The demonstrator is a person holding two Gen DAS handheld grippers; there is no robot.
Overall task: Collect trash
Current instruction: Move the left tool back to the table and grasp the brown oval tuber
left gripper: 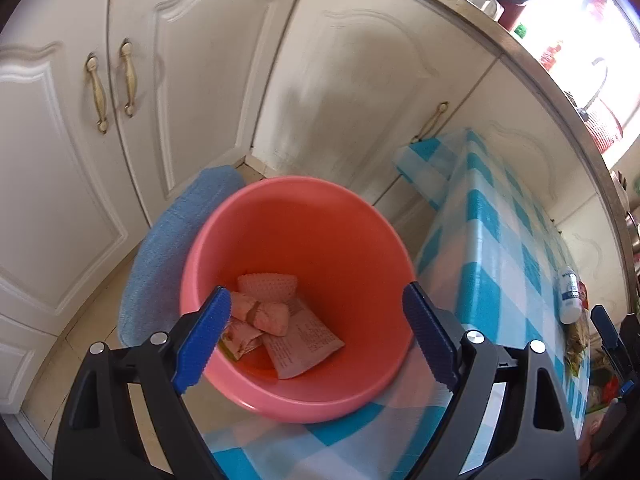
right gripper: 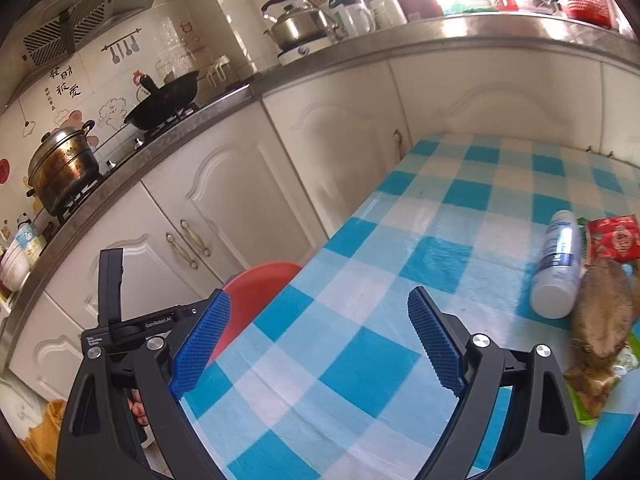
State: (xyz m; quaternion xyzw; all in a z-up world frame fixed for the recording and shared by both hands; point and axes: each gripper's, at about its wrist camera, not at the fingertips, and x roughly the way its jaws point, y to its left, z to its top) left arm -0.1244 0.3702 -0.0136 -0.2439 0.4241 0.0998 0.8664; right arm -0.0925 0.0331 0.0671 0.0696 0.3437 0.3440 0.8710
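Observation:
A pink bin (left gripper: pixel 352 216) stands on the floor beside the checked table (left gripper: pixel 496 240). Several wrappers (left gripper: pixel 280 320) lie at its bottom. My left gripper (left gripper: pixel 316 332) hovers open and empty right above the bin's mouth. My right gripper (right gripper: pixel 320 340) is open and empty above the blue-and-white tablecloth (right gripper: pixel 360 280). To its right lie a white bottle (right gripper: pixel 558 264), a red packet (right gripper: pixel 612 238) and a brown husk-like piece of trash (right gripper: pixel 604 312) on a green wrapper (right gripper: pixel 580 408). The bin's rim (right gripper: pixel 260 284) shows past the table edge in the right wrist view. The bottle also shows in the left wrist view (left gripper: pixel 570 294).
White cabinet doors (left gripper: pixel 200 80) with brass handles stand behind the bin. A blue mat (left gripper: pixel 168 248) lies on the floor left of it. The counter (right gripper: pixel 224 104) holds a wok (right gripper: pixel 164 104), a steel pot (right gripper: pixel 64 168) and a kettle (right gripper: pixel 298 24).

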